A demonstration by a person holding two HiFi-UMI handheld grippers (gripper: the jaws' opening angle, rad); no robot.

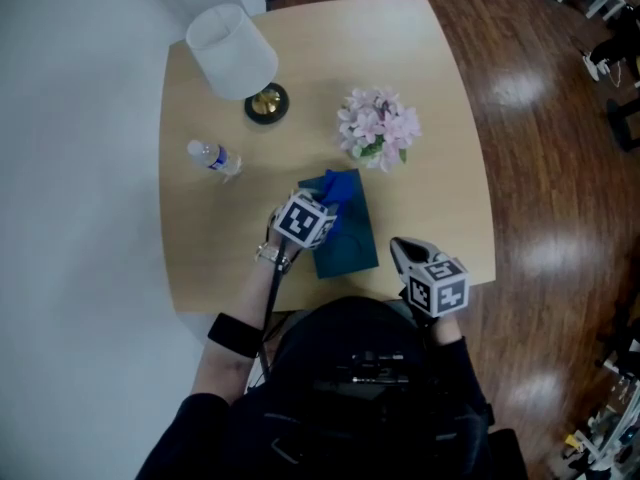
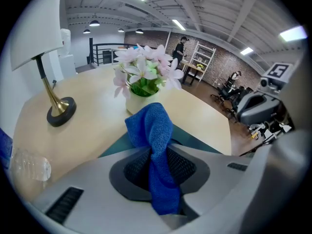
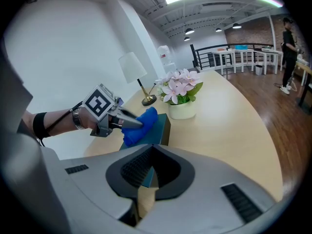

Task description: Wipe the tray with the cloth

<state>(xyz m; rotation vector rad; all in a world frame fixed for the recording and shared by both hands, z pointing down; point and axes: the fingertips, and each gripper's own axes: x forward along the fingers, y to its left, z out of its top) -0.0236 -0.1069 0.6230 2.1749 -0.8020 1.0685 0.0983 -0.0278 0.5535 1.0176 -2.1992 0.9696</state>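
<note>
A dark teal tray (image 1: 352, 253) lies on the wooden table, near its front edge. My left gripper (image 1: 326, 211) hovers over the tray's far end, shut on a bunched blue cloth (image 1: 341, 187). In the left gripper view the cloth (image 2: 151, 130) runs up between the jaws and bulges past their tips, with the tray (image 2: 197, 141) just beyond. The right gripper view shows the left gripper (image 3: 127, 121), the cloth (image 3: 141, 125) and the tray (image 3: 160, 126) ahead. My right gripper (image 1: 401, 247) is held off the tray's right side, its jaws together and empty.
A white-shaded lamp (image 1: 236, 56) on a brass base stands at the back left. A small water bottle (image 1: 212, 157) lies left of the tray. A pot of pink flowers (image 1: 378, 128) stands just behind the tray. The table's front edge (image 1: 330, 308) is close to the person.
</note>
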